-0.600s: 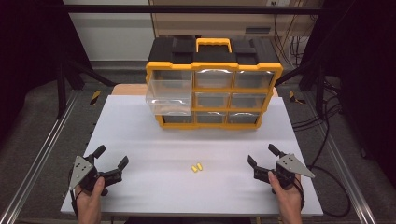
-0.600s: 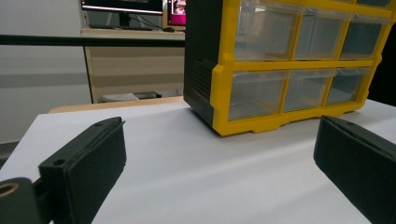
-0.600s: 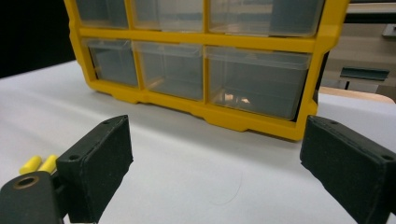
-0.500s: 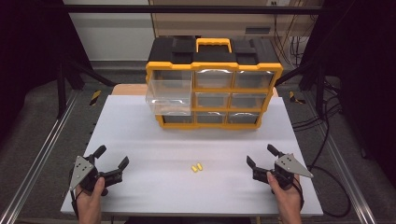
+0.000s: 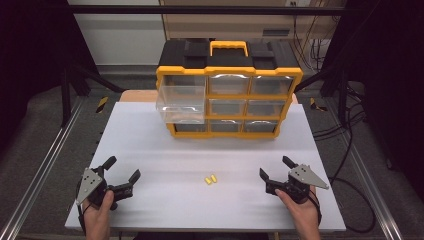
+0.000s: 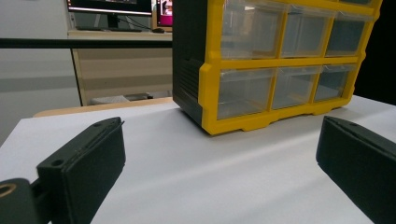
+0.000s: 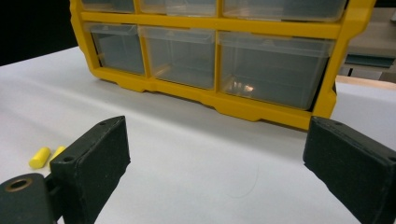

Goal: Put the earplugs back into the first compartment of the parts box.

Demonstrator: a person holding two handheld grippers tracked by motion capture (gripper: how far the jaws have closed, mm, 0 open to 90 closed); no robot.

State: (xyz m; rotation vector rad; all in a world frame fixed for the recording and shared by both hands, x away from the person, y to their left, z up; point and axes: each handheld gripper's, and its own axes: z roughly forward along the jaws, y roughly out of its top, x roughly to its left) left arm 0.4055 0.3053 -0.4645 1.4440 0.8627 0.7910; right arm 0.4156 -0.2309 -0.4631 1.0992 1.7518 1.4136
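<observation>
Two yellow plugs (image 5: 210, 179) lie side by side, touching, on the white table (image 5: 150, 140), between the two claws and a bit ahead of both. They sit nearer the right claw (image 5: 278, 168), to its left; in the right gripper view the plugs (image 7: 45, 157) lie just beyond the left jaw's outer side, not between the jaws. Left claw (image 5: 122, 168) is well apart from them, off to their left.

Both claws are spread wide and hold nothing; bare table shows between the jaws in each gripper view.

Progress, as I judge it: barely begun. Plugs untouched, no claw on them. The clear drawer (image 5: 181, 104) at the left of the organizer (image 5: 229, 95) is pulled out, likely the target, far ahead of both claws. Left to do: reach, pinch the plugs, carry, drop in the drawer, maybe shut it.

Hard to tell: what the plugs are exactly, too small and soft-edged. Whether the drawer has anything in it is unclear through the plastic. Organizer (image 6: 275, 65) is cropped at top and right in the left gripper view. The right gripper view cuts off its top rows. Hands are partly cut by the bottom edge.
</observation>
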